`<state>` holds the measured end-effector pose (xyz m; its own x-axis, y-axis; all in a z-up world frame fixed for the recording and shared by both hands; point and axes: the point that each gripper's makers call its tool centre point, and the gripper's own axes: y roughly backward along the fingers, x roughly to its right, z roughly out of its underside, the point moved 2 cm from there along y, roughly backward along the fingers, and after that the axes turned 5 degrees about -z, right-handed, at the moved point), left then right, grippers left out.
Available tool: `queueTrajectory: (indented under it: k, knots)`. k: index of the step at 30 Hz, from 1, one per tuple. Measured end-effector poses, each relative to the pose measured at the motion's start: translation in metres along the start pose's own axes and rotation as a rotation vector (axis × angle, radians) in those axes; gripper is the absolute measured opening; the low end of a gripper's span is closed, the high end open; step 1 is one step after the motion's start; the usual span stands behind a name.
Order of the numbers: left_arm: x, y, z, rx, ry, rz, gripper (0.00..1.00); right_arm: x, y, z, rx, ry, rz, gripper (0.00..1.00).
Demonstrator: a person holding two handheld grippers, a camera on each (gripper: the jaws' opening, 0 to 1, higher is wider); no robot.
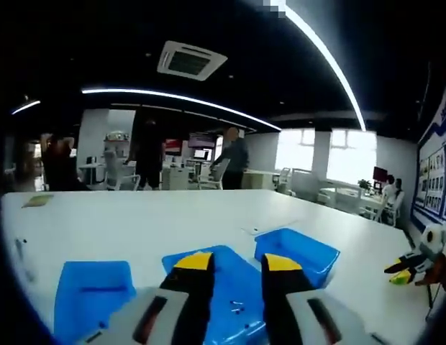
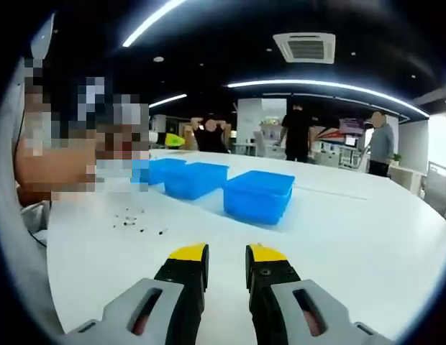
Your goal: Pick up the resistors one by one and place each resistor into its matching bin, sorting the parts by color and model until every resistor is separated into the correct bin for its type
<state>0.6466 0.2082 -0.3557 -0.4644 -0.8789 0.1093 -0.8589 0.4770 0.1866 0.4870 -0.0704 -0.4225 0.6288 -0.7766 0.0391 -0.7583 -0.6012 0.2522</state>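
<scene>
Three blue bins stand in a row on the white table: a left bin, a middle bin and a right bin. A few small resistors lie inside the middle bin. My left gripper hovers over the middle bin, open and holding nothing. In the right gripper view the same bins sit further off, and several loose resistors are scattered on the table to their left. My right gripper hangs low over bare table, open and holding nothing. It also shows as the right gripper at the table's far right.
A flat yellow item lies at the table's far left corner. A person sits close at the left of the right gripper view, beside the loose resistors. Other people stand among desks and chairs behind the table.
</scene>
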Motion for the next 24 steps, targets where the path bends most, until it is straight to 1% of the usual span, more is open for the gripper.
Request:
queueTrajectory:
  k: [3,5,6,7,9,11,12,14,15,17,19,20,21,22,23,24]
  knots:
    - [0.006,0.005,0.000,0.004,-0.017,0.011,0.27,-0.001,0.000,-0.001,-0.001,0.003,-0.002,0.23]
    - [0.013,0.010,0.000,0.002,-0.052,0.037,0.27,-0.001,0.000,0.000,-0.002,0.004,-0.003,0.23]
    - [0.018,0.012,0.000,-0.003,-0.084,0.063,0.27,-0.001,0.000,0.000,-0.003,0.004,-0.003,0.23]
    - [0.020,0.013,0.001,-0.006,-0.090,0.068,0.27,-0.001,0.001,0.000,-0.004,0.004,-0.003,0.23]
    - [0.031,0.018,0.002,-0.020,-0.173,0.105,0.27,-0.001,0.001,0.001,-0.006,0.002,-0.002,0.23]
    - [0.047,0.021,0.003,-0.034,-0.268,0.181,0.25,0.000,0.001,0.002,-0.007,0.001,-0.002,0.23]
    - [0.052,0.022,0.005,-0.046,-0.310,0.202,0.25,0.000,0.001,0.002,-0.007,0.001,-0.001,0.23]
    - [0.064,0.025,0.012,-0.096,-0.426,0.267,0.24,0.000,0.001,0.002,-0.005,0.002,-0.002,0.23]
    - [0.069,0.027,0.016,-0.114,-0.468,0.297,0.23,0.000,0.002,0.002,-0.004,0.002,-0.002,0.23]
    - [0.090,0.033,0.028,-0.163,-0.596,0.405,0.20,0.000,0.002,0.003,-0.003,0.001,-0.002,0.23]
    - [0.112,0.043,0.044,-0.221,-0.668,0.526,0.18,0.000,0.003,0.004,-0.003,-0.002,-0.001,0.23]
    - [0.127,0.051,0.056,-0.262,-0.749,0.616,0.17,0.000,0.003,0.005,-0.003,-0.004,-0.001,0.23]
    - [0.133,0.055,0.064,-0.283,-0.801,0.660,0.17,0.000,0.004,0.005,-0.004,-0.005,-0.001,0.23]
    - [0.144,0.062,0.078,-0.316,-0.910,0.747,0.17,-0.001,0.004,0.006,-0.005,-0.008,-0.003,0.23]
    - [0.151,0.066,0.089,-0.338,-0.990,0.798,0.16,-0.001,0.004,0.007,-0.005,-0.009,-0.003,0.23]
    - [0.156,0.069,0.098,-0.367,-1.044,0.838,0.16,-0.001,0.005,0.007,-0.005,-0.009,-0.003,0.23]
